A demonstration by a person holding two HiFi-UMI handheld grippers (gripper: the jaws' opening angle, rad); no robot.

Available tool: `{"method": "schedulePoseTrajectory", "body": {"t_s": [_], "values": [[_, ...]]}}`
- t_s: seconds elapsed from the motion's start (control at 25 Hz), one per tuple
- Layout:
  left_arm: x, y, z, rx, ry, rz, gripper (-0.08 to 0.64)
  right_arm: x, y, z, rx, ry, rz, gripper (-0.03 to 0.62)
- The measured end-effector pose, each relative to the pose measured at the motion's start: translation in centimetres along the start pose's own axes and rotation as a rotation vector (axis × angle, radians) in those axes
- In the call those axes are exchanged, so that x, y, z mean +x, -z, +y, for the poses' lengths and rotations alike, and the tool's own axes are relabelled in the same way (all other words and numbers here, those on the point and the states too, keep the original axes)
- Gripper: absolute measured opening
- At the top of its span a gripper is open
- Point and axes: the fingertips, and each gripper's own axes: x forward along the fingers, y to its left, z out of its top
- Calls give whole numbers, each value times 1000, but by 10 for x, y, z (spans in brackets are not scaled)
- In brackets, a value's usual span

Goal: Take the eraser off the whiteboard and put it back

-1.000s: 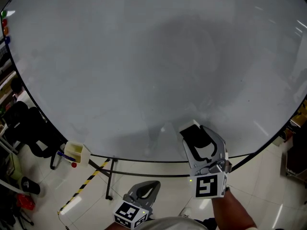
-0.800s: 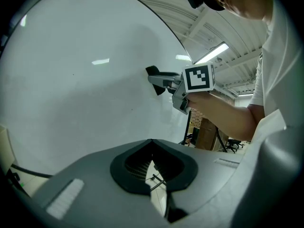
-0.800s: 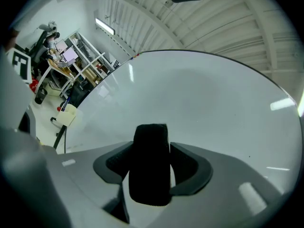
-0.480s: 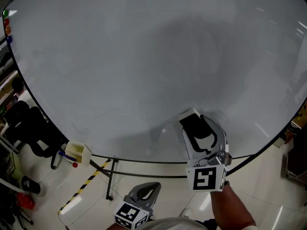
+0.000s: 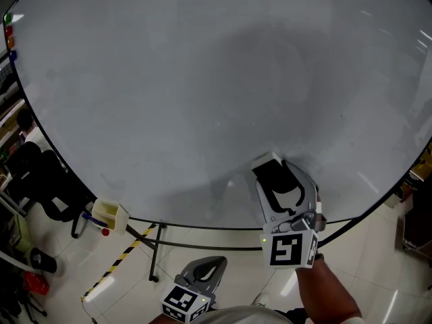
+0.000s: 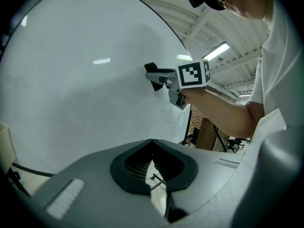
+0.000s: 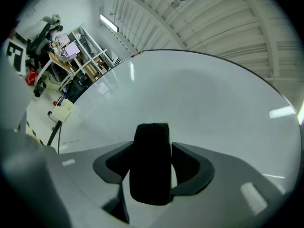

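A black eraser (image 5: 271, 175) with a pale back lies against the lower part of the big whiteboard (image 5: 202, 79). My right gripper (image 5: 278, 181) is shut on the eraser, one jaw on each side, and holds it level at the board. The right gripper view has the eraser (image 7: 152, 167) standing upright between the jaws. From the left gripper view, the right gripper (image 6: 159, 77) and eraser (image 6: 151, 70) show side-on at the board. My left gripper (image 5: 202, 270) hangs low near my body, away from the board, its tips (image 6: 152, 140) together with nothing in them.
A cream marker holder (image 5: 108, 214) with pens hangs at the board's lower left edge. Below the board are the stand's legs (image 5: 152, 252) and yellow-black floor tape (image 5: 111, 268). A black chair (image 5: 40, 181) sits at the left. Coloured magnets (image 5: 7, 32) cling to the board's top left.
My right gripper has risen slightly along the board with the eraser still in it, then stayed put. The left gripper has not moved.
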Motion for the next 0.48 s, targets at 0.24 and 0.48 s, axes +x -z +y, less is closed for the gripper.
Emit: {"method": "schedulePoseTrajectory", "body": {"t_s": [0.24,0.48], "values": [[3,-1,-3,4,7,4,17,-4,1,1,7,-6,1,235],[5,-1,-4,7,12,5,17,-21,5,2,7,-1,15,235]]}}
